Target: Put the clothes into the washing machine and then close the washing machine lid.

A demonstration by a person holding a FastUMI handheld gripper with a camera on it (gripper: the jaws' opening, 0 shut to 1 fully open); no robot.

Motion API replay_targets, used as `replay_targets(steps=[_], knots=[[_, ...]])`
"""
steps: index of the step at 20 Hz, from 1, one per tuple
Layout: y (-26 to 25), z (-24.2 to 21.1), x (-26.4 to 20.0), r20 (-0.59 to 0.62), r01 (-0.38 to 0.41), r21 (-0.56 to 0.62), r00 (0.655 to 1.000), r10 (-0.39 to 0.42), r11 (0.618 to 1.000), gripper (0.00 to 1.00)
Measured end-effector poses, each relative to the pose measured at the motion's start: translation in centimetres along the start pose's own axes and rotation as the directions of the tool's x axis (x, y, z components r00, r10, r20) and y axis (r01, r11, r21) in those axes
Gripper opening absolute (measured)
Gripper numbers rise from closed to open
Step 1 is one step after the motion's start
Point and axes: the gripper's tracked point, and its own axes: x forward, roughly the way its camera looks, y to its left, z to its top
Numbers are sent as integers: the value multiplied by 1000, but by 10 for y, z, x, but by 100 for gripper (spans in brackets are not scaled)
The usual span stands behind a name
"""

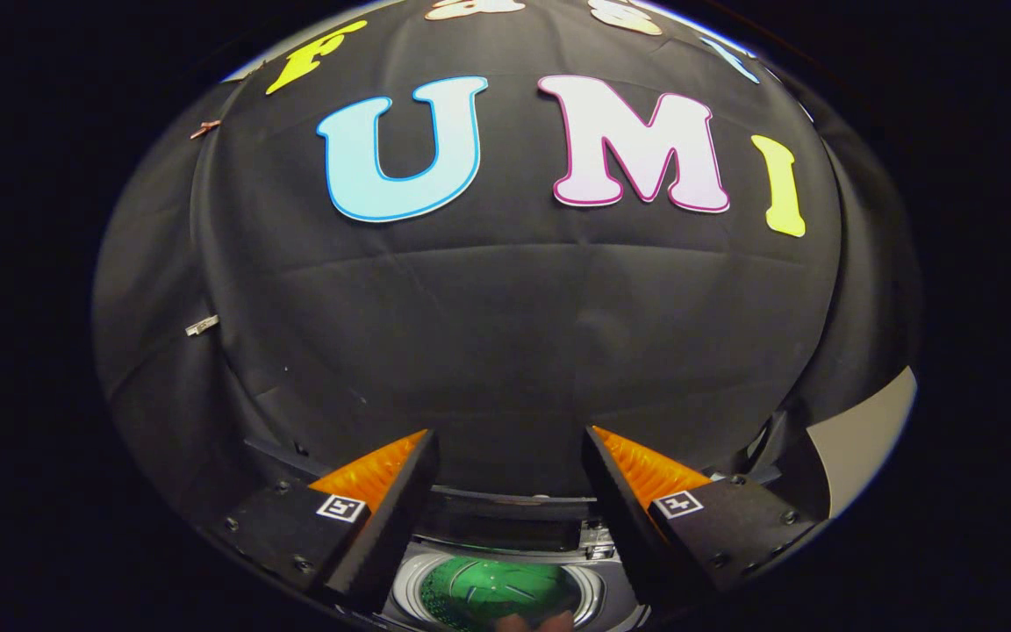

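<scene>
My gripper point(510, 439) is open, its two fingers spread wide with nothing between them, held up in front of the black cloth wall. Below and between the fingers sits the washing machine point(505, 549), seen from above with its lid raised at the back. Its round drum point(492, 588) is open, and a green cloth point(479, 590) lies inside it. A small pinkish shape shows at the drum's near rim; I cannot tell what it is.
The black cloth wall point(505, 333) stands close behind the machine. A pale panel point(865, 439) shows past the right finger. Two small clips point(202, 326) hang on the cloth to the left.
</scene>
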Motion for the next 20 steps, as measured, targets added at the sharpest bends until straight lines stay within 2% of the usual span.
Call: replay_targets(steps=[20], knots=[[0, 2, -1, 80, 28, -16, 996, -27, 999, 100]])
